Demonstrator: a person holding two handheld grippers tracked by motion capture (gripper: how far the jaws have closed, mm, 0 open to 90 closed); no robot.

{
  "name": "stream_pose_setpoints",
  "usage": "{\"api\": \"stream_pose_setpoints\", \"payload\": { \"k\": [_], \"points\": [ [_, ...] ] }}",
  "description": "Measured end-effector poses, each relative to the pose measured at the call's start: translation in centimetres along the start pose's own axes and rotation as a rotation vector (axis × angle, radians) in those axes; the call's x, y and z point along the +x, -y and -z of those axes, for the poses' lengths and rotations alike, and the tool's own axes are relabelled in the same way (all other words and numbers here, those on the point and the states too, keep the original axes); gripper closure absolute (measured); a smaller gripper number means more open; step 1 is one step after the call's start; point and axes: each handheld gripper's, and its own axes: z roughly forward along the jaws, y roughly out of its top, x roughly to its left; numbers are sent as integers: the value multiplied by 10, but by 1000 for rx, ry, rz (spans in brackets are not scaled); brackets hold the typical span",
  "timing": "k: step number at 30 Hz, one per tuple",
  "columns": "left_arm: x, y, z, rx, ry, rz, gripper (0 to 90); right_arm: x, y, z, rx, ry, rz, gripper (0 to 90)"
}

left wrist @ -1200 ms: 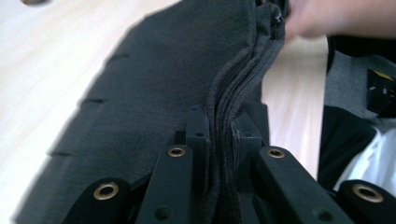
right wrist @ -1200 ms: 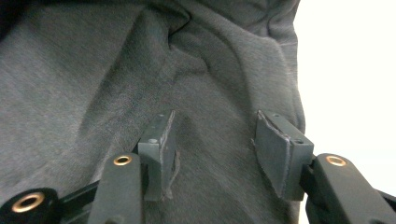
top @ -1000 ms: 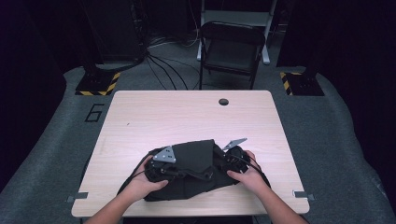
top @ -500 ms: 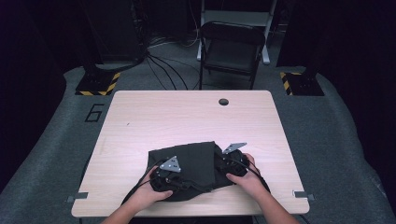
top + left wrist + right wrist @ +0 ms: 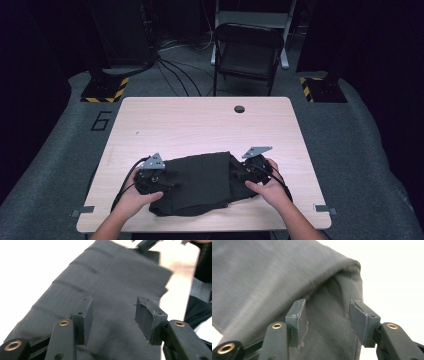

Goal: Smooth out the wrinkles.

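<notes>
Now both grippers, left gripper (image 5: 152, 175) and right gripper (image 5: 252, 167), are hovering wide open, gripping nothing, over the dark cloth (image 5: 200, 182) lying lower centre; better closing squarely on its edges.

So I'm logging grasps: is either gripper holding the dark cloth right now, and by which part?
Nothing is held. The left gripper and right gripper both stand open over the dark cloth, jaws apart, gripping no fabric.

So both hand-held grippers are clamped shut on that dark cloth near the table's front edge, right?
Not quite. Both hand-held grippers, left and right, are open over the cloth, as each gripper view shows. The cloth does lie near the table's front edge.
</notes>
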Motion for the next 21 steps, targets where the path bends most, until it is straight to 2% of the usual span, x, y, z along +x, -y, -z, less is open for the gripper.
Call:
{"api": "stream_pose_setpoints", "payload": {
  "k": [1,3,5,6,7,8,10,12,14,17,20,21],
  "points": [
    [4,4,-4,17,-15,3,471,3,-4,2,-3,-6,8,470],
    [7,7,-6,30,-15,13,466,5,-6,3,-11,-11,18,470],
    [10,11,-10,36,-18,33,464,16,-14,5,-23,-46,34,469],
    [10,11,-10,36,-18,33,460,16,-14,5,-23,-46,34,469],
    [11,14,-13,53,-26,24,458,25,-16,2,-37,-86,69,466],
    [11,15,-13,62,-32,25,455,29,-15,1,-43,-100,77,466],
    [13,18,-15,65,-35,27,454,36,-12,-5,-39,-112,92,466],
    [15,22,-16,83,-24,32,446,38,-6,-17,3,-104,125,467],
    [14,25,-19,104,-26,26,438,39,0,-27,50,-86,133,466],
    [14,28,-24,139,-34,-16,437,39,8,-40,114,-83,145,455],
    [15,30,-23,151,-27,-23,438,37,12,-45,117,-98,140,454],
    [16,31,-23,146,-23,-10,439,36,13,-45,114,-104,138,455]
  ]
}}
